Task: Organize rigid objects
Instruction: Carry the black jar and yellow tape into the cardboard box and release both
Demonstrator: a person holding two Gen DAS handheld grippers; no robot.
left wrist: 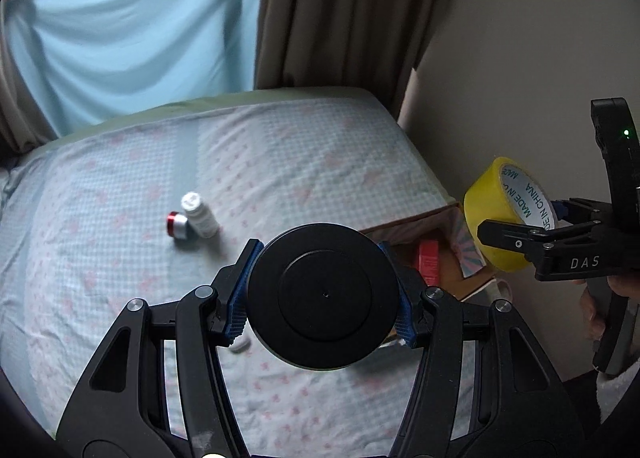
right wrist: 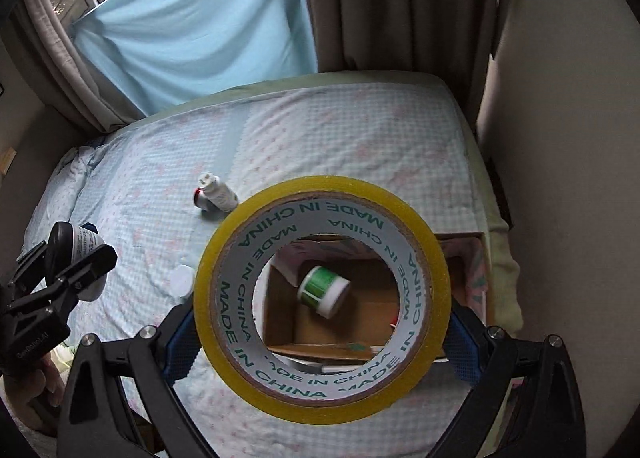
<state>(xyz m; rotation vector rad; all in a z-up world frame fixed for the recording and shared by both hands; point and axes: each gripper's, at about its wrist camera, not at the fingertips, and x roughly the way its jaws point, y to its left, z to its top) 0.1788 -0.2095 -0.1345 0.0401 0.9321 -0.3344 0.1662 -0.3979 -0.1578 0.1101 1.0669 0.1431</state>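
My left gripper (left wrist: 322, 290) is shut on a jar with a black lid (left wrist: 324, 294), held above the bed; it also shows in the right wrist view (right wrist: 76, 250). My right gripper (right wrist: 322, 334) is shut on a yellow tape roll (right wrist: 322, 298), held over an open cardboard box (right wrist: 460, 242). The tape roll (left wrist: 500, 210) and box (left wrist: 448, 218) also show at the right of the left wrist view. A green-labelled white jar (right wrist: 324, 290) lies inside the box. A white bottle (left wrist: 198, 214) and a small red-and-silver can (left wrist: 178, 224) lie together on the bed.
The bed has a pale checked sheet (left wrist: 280, 158). A small white cap (right wrist: 181, 278) lies on it near the box. A red item (left wrist: 428, 258) sits in the box. Curtains (left wrist: 340, 10) and a wall (left wrist: 520, 58) stand behind and to the right.
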